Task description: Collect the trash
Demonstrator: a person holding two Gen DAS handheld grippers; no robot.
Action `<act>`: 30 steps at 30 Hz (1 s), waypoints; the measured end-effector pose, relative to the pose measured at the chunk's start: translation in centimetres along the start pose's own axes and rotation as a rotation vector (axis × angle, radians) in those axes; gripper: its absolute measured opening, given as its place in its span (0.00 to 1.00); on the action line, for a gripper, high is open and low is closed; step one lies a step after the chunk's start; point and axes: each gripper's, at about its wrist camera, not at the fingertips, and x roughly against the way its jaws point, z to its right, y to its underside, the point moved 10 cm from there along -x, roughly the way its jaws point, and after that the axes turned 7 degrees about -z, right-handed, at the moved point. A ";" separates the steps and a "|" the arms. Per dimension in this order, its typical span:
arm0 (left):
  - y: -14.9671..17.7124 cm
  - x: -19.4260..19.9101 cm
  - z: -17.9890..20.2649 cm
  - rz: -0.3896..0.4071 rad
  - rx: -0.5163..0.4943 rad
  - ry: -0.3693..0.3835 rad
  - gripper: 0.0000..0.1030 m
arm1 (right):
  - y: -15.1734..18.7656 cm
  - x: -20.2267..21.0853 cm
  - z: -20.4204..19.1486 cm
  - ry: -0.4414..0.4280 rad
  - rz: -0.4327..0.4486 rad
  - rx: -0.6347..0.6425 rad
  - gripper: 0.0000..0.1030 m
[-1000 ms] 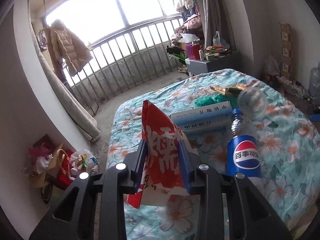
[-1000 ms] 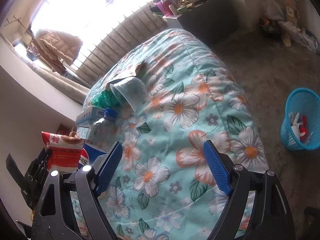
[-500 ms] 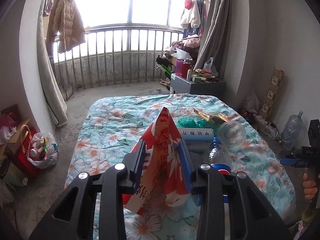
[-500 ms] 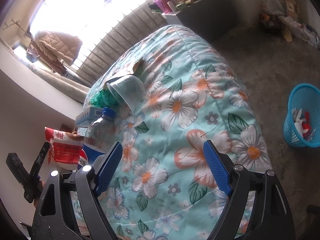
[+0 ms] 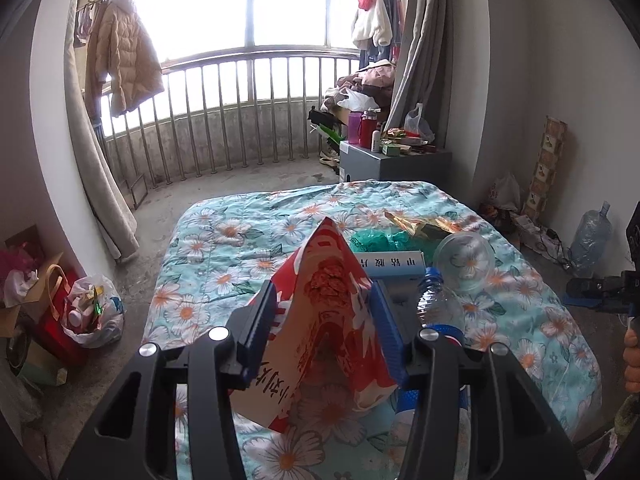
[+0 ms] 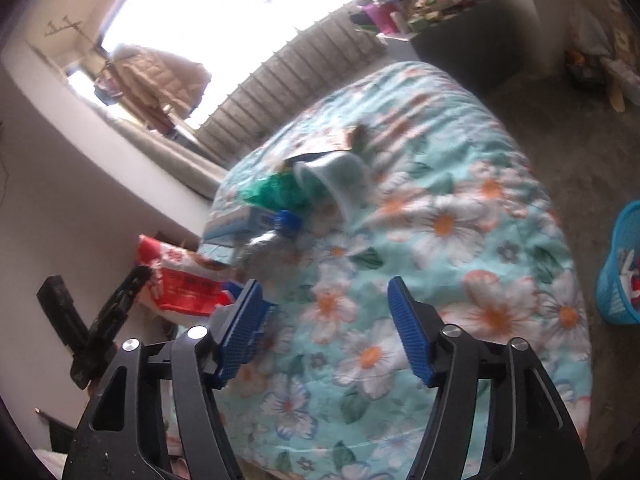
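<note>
Left wrist view: the left gripper (image 5: 322, 322) grasps a red snack bag (image 5: 324, 332) above the floral bed (image 5: 224, 240), its jaws opening; a bottle (image 5: 438, 310) lies beside it.

Right wrist view: the right gripper (image 6: 324, 328) is released, jaws closing on nothing, over the bed; a blue basket (image 6: 620, 276) stands on the floor.

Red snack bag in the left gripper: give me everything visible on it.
The red snack bag is a crinkled, glossy packet, red with white characters and a white lower part. It stands tilted, one corner peaked upward, raised above the floral bedspread. It sits between the blue pads of the left gripper, whose jaws are opening; both pads still appear to touch its sides. Its lower edge hangs free, in front of the cola bottle.
</note>
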 end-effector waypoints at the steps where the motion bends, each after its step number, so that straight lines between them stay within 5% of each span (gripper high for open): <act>1: 0.0 0.0 0.1 0.000 -0.004 -0.002 0.46 | 0.2 -0.7 -1.8 -0.031 -0.017 0.038 0.47; 9: -0.3 -0.3 -1.2 -0.046 0.081 0.057 0.46 | 2.4 -10.4 -12.5 -0.219 -0.215 0.204 0.11; 22: -0.2 0.4 -3.3 -0.070 0.308 0.311 0.49 | 3.2 -16.6 -16.9 -0.338 -0.339 0.194 0.08; 30: 0.8 0.1 -3.7 -0.073 0.273 0.217 0.52 | 2.9 -17.1 -17.1 -0.354 -0.352 0.179 0.08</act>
